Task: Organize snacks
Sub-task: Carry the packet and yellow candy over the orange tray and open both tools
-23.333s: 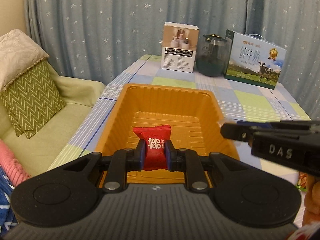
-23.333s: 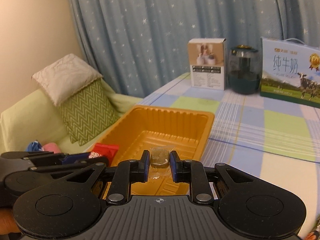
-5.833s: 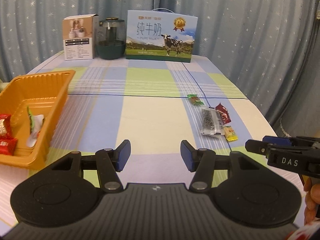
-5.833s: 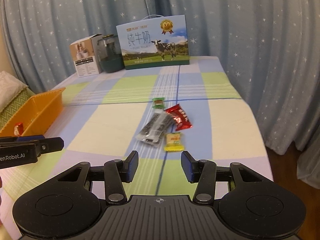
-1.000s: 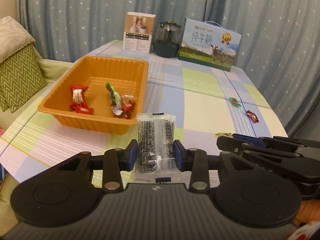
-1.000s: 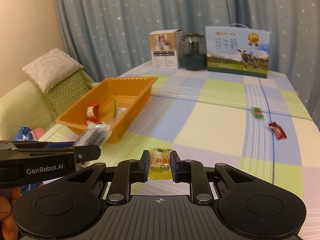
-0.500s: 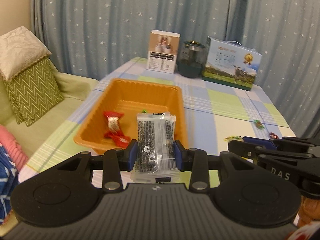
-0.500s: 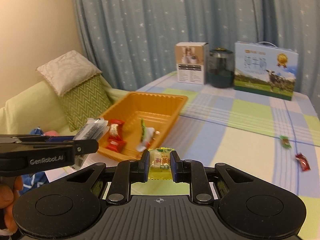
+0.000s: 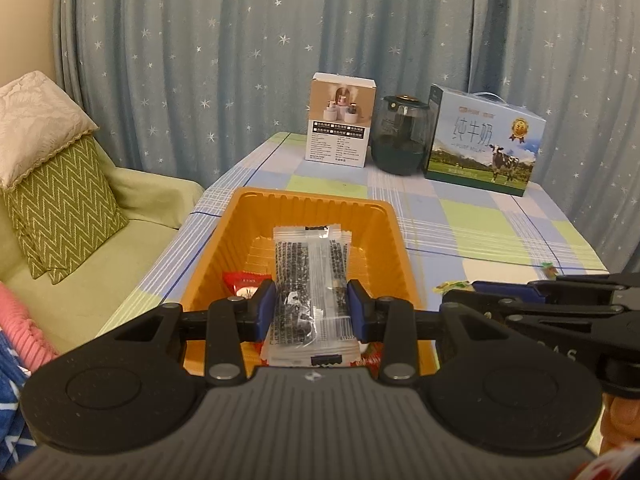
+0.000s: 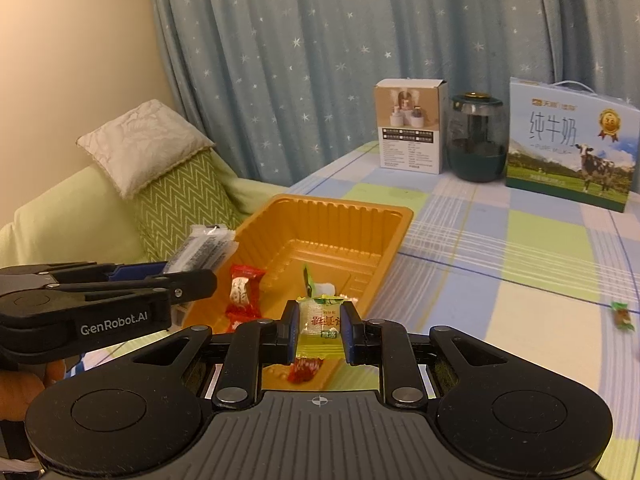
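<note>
My left gripper is shut on a clear packet of black seeds, held over the near end of the orange tray. In the right wrist view that same packet sticks out over the tray's left rim. My right gripper is shut on a small yellow candy above the tray's near right corner. Red candies and a green-and-white wrapper lie inside the tray. A green candy lies on the tablecloth at the right.
A white box, a dark glass jar and a milk carton stand along the table's far edge. A sofa with cushions lies left of the table. A hand holds the left gripper.
Both grippers have moved left toward the tray with their snacks still held. The tray now sits straight ahead of the left gripper and under the seed packet.
</note>
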